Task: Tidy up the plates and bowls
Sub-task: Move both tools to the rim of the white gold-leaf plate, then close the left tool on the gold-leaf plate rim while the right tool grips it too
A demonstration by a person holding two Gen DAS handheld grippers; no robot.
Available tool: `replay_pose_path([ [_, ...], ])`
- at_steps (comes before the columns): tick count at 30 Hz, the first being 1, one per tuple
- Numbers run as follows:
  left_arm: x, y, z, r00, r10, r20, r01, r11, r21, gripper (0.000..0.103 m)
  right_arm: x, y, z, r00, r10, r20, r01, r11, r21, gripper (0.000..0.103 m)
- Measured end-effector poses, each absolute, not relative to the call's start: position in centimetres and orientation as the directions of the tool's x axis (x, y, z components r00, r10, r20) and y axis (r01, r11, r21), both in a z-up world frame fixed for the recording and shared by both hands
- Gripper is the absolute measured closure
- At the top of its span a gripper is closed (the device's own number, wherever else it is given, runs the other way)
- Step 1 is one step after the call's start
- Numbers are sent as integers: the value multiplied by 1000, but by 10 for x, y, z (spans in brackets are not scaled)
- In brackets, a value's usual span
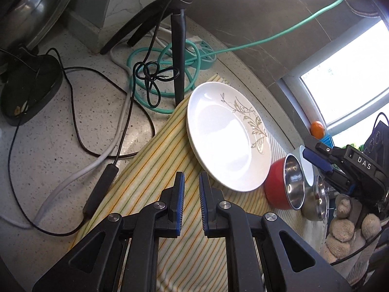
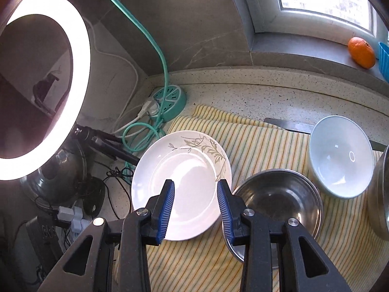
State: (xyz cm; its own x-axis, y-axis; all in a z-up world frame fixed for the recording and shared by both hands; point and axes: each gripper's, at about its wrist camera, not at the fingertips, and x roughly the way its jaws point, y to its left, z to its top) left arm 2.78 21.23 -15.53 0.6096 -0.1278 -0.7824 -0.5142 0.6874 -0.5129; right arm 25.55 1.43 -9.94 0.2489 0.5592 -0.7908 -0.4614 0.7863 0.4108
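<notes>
A white plate [image 1: 226, 141] [image 2: 180, 189] with a grey-green leaf pattern lies on a yellow striped cloth [image 1: 158, 170] [image 2: 262, 146]. To its right stand a red bowl with a steel inside [image 1: 279, 182] [image 2: 279, 199], a pale white bowl [image 2: 340, 155] and another steel bowl [image 1: 316, 202]. My left gripper [image 1: 191, 180] hovers over the cloth just short of the plate's near rim, its jaws almost together with nothing between them. My right gripper [image 2: 195, 185] [image 1: 316, 165] hangs above the plate's right half, jaws apart and empty. A gloved hand [image 1: 345, 226] holds it.
A black tripod [image 1: 178, 48] stands behind the plate among coiled teal and black cables. A round teal power strip [image 2: 167, 102] sits in the corner. A lit ring light [image 2: 80, 73] fills the left. An orange [image 2: 361, 52] rests on the window sill. A pot lid [image 1: 36, 0] is at far left.
</notes>
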Motion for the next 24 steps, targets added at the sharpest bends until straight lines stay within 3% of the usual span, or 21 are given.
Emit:
replay_pose_path([
  [12,50,222,-169,625,-135,-769,-542,633,-553,93,314,39,-131,210,498,-842,-392,831,394,71],
  [24,66,228,-175,625,-143,-767,-545,625,-560,93,333,53,-158,198,458,-867,-389,849,359,78],
])
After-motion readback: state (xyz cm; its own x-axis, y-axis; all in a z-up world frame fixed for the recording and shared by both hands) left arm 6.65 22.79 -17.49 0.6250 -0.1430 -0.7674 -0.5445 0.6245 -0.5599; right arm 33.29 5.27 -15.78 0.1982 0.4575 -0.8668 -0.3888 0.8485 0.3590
